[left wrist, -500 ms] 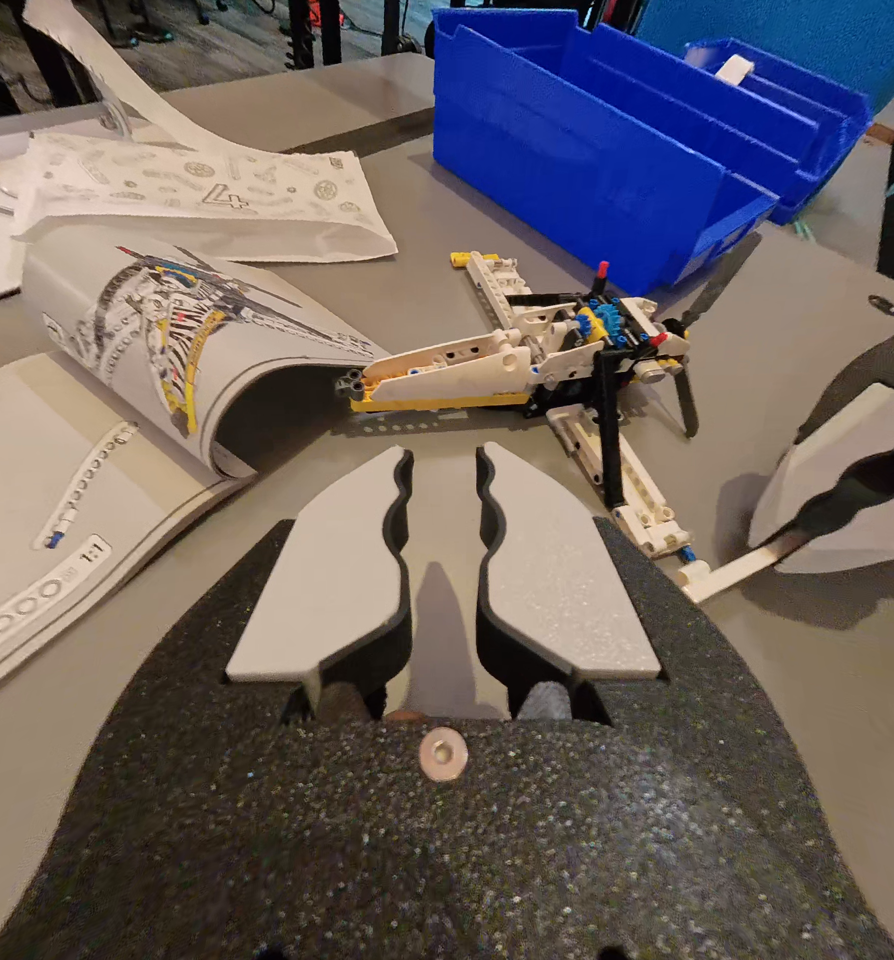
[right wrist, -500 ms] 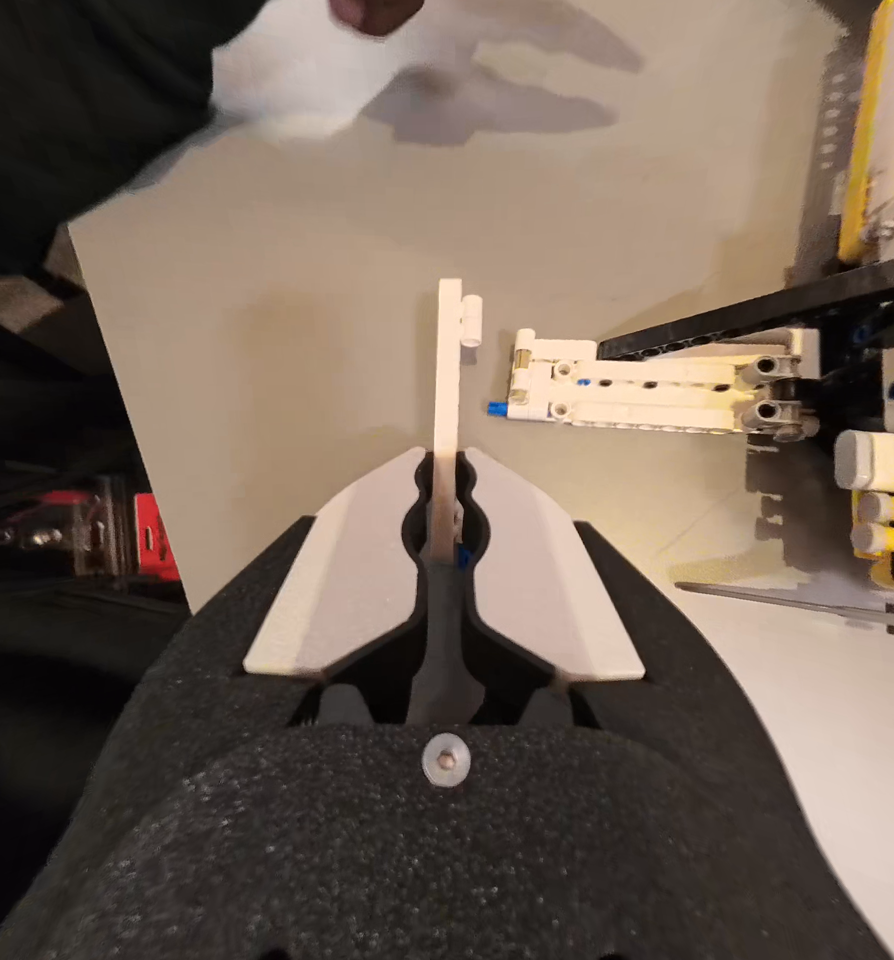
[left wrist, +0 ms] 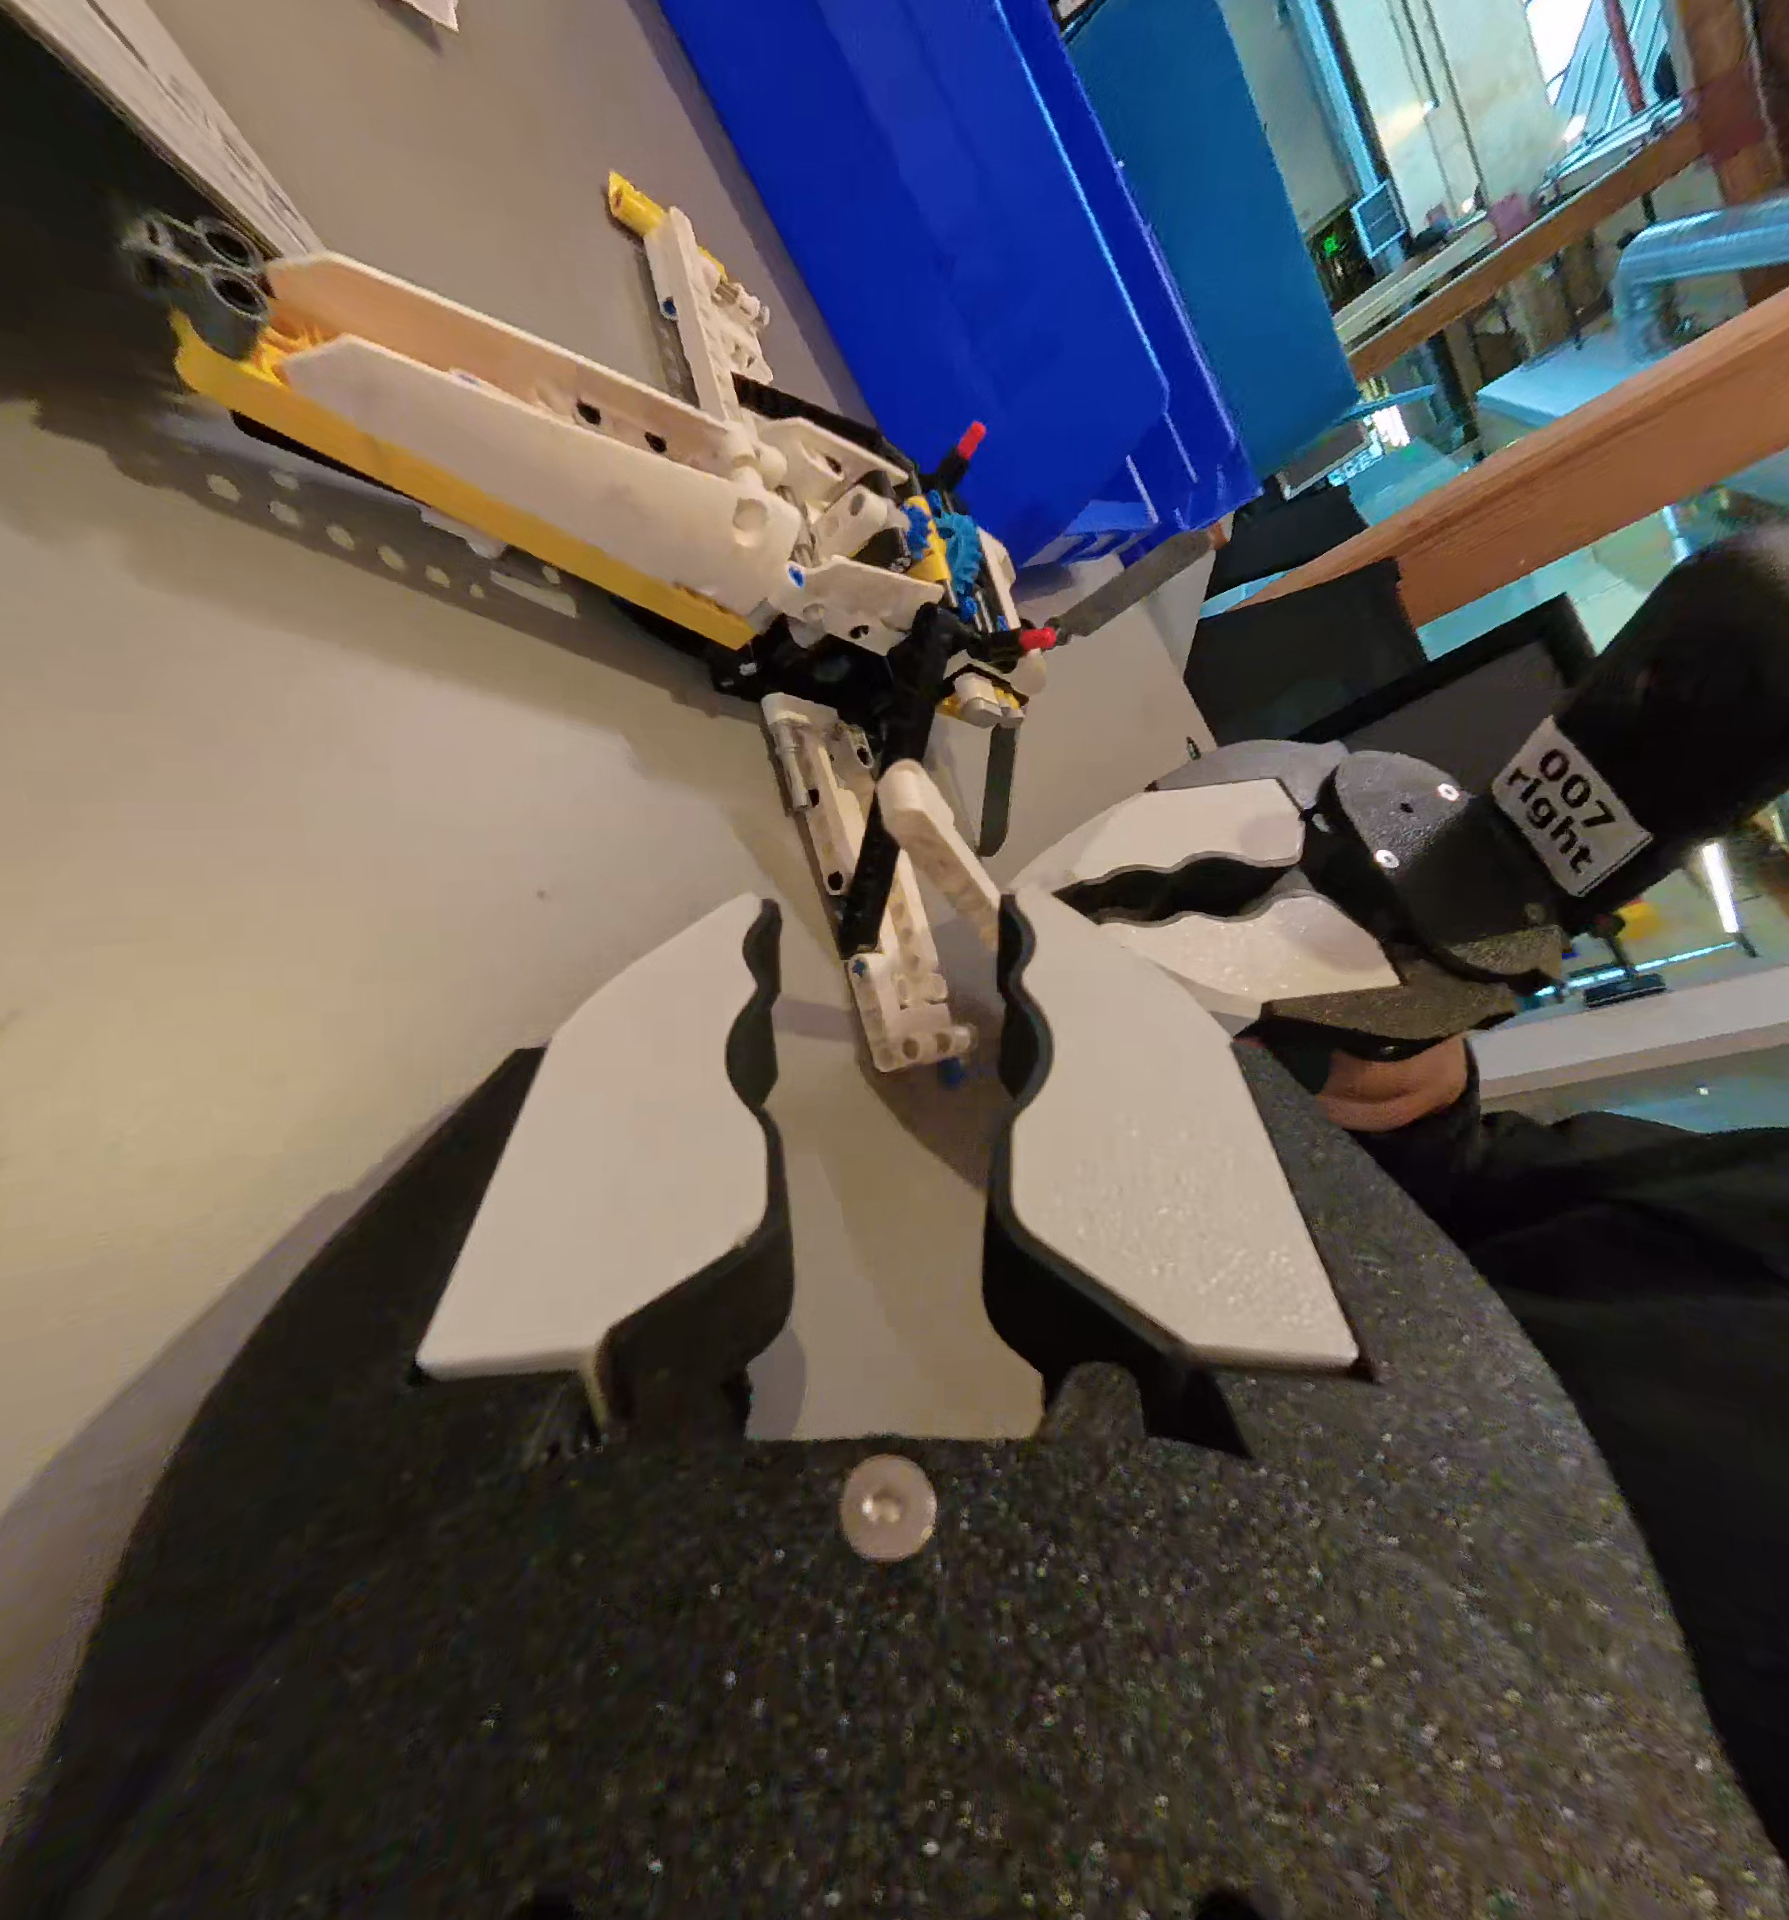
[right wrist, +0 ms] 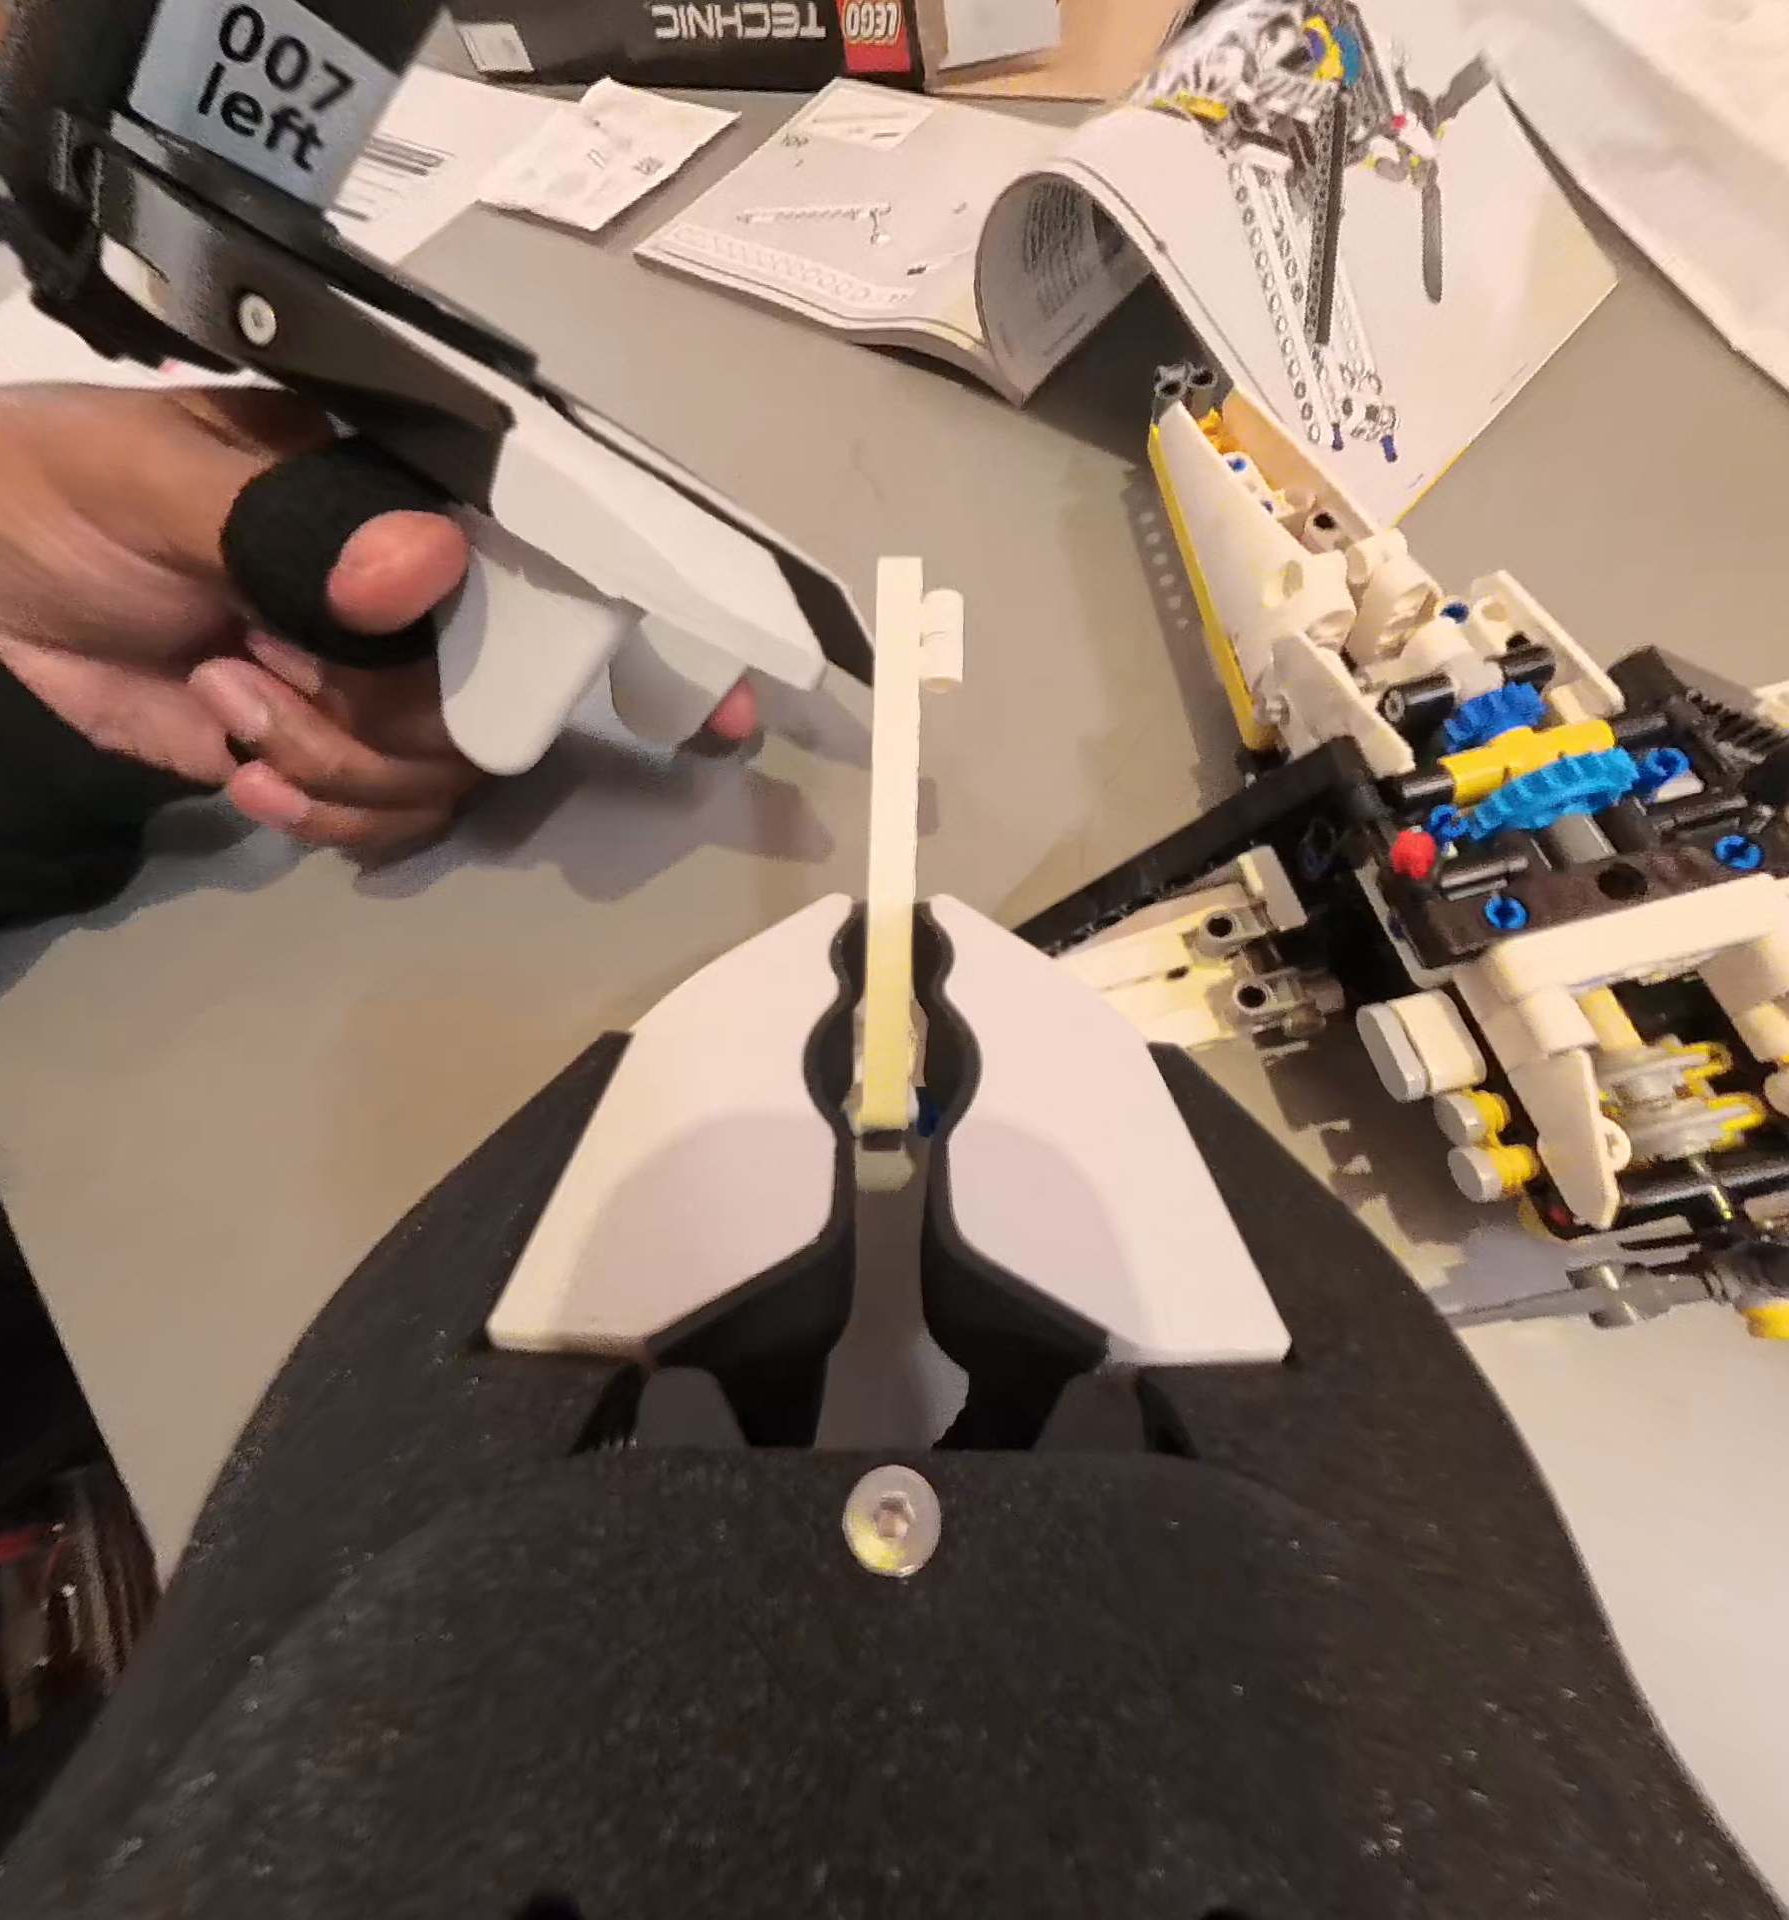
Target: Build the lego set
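Between the pads of the right hand-held gripper (right wrist: 885, 920), squeezed tight: a long thin white beam (right wrist: 895, 748), sticking straight out, with a small white peg piece at its far tip. Just off that tip, coming in from the side, the left hand-held gripper (left wrist: 879, 925), fingers spread apart and gripping nothing, the loose white end of the toy plane model (left wrist: 900, 997) sitting between them with no pad pressing on it. Over on the grey worktop (right wrist: 454, 987), next to an open instruction book (right wrist: 1077, 208) and a blue bin (left wrist: 973, 260). Looks like a joining step: steady the wing end, then line up peg and hole
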Tool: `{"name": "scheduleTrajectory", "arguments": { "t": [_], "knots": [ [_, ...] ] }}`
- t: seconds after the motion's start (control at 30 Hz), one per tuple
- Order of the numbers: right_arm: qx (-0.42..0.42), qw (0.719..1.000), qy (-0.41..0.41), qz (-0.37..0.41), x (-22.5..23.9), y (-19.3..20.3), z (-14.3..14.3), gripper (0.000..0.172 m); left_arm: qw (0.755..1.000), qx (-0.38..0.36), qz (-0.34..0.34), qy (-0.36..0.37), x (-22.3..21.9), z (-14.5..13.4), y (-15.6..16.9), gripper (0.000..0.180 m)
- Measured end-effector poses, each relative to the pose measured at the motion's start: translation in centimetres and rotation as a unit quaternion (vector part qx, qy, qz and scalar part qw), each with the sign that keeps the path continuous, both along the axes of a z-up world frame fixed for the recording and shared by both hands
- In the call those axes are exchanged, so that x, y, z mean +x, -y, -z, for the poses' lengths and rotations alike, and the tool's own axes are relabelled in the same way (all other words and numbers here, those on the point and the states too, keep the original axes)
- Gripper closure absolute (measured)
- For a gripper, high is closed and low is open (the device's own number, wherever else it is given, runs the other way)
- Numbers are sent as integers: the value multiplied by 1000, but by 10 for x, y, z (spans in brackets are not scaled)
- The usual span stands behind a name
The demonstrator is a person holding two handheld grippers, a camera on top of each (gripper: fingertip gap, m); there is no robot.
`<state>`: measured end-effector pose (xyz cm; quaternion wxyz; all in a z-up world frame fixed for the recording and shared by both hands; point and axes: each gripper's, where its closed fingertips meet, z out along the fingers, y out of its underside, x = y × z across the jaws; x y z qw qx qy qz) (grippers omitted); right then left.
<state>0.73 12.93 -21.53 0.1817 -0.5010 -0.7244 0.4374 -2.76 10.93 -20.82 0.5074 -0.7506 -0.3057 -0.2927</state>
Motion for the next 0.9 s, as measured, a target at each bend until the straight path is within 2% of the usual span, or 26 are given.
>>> {"name": "scheduleTrajectory", "arguments": {
  "t": [0.13, 0.47, 0.77, 0.9],
  "knots": [
    [17, 1000, -20, 4, -8, 9, -2, 164, 999, 28, -2, 27, 5, -7, -4, 144],
    [44, 996, -71, -19, -23, 30, -10, 164, 997, 55, -29, 46, -3, -14, -1, 169],
    [45, 995, -81, -33, -28, 36, -9, 163, 995, 78, -45, 39, -9, -20, 2, 173],
    [43, 994, -80, -51, -26, 37, -11, 157, 994, 89, -50, 36, -13, -24, 5, 173]
  ]
}}
